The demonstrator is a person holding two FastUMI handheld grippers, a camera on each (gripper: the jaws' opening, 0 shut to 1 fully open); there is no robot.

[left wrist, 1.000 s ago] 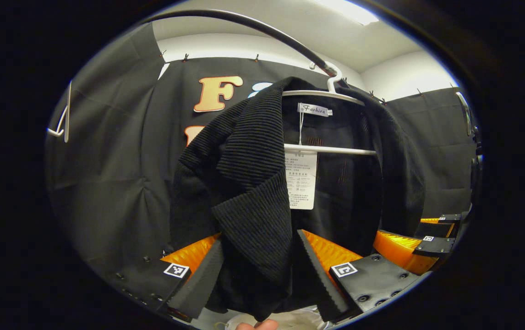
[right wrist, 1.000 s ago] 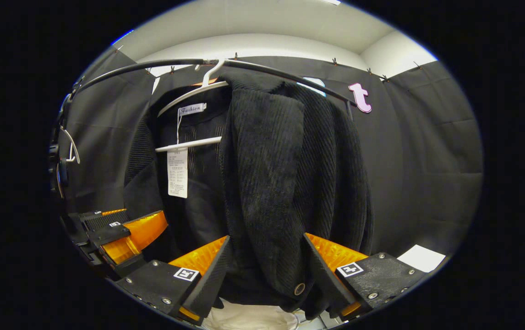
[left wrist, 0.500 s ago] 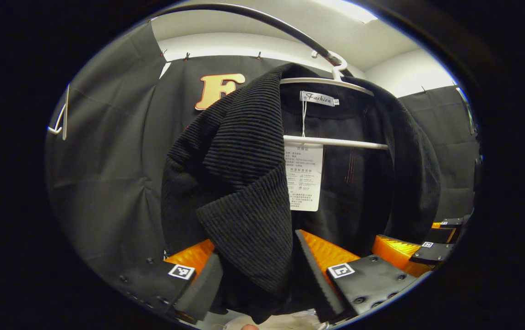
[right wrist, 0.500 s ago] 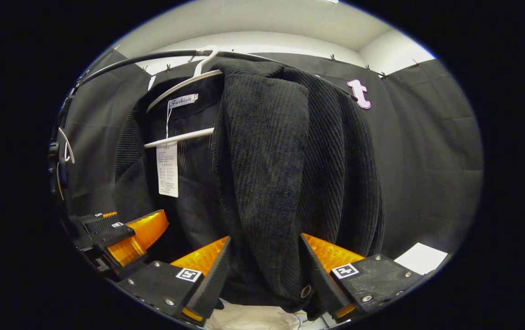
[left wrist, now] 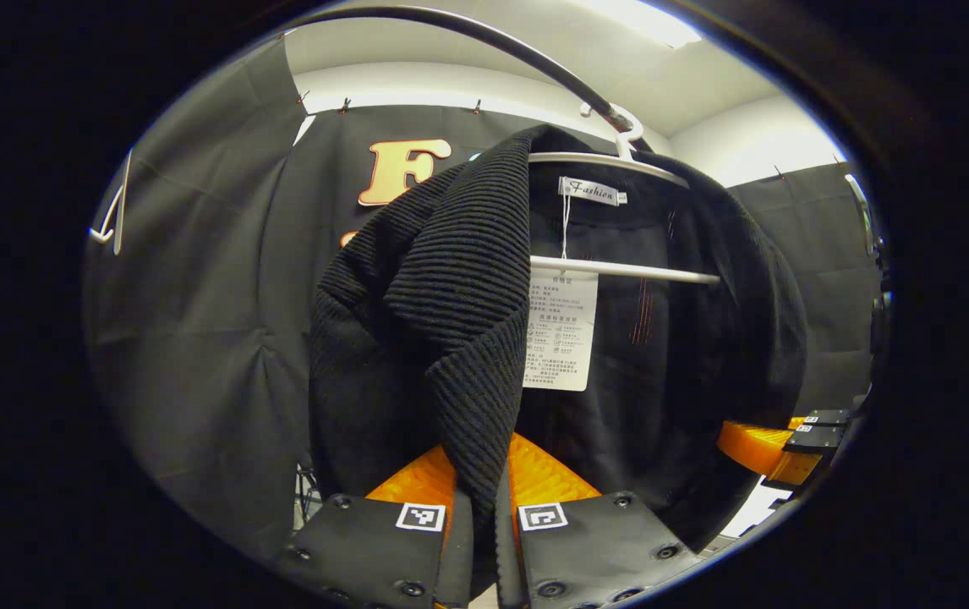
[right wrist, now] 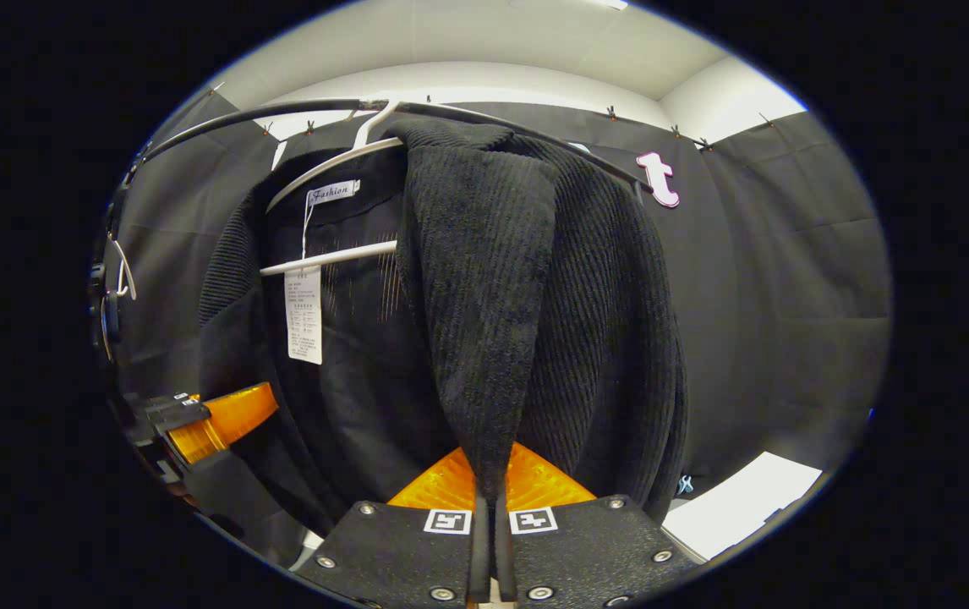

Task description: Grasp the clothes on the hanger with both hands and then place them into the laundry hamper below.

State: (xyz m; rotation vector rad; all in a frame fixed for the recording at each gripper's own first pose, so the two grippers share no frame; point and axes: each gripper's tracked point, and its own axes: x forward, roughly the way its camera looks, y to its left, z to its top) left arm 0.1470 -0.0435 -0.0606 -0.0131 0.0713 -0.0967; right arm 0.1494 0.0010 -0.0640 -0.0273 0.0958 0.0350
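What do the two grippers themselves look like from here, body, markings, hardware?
Left gripper and right gripper match: flat black textured plates studded with round screws, each plate carrying a small square black-and-white marker, with ribbed translucent orange pieces ahead of the plates. No cables or sleeves are visible.

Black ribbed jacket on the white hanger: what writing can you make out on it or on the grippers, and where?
Inside the black ribbed jacket, white neck label: one short script word, not quoted here.
Below it, white hang tag: rows of print, too small to read.
On the left gripper and right gripper: square coded markers, no words.
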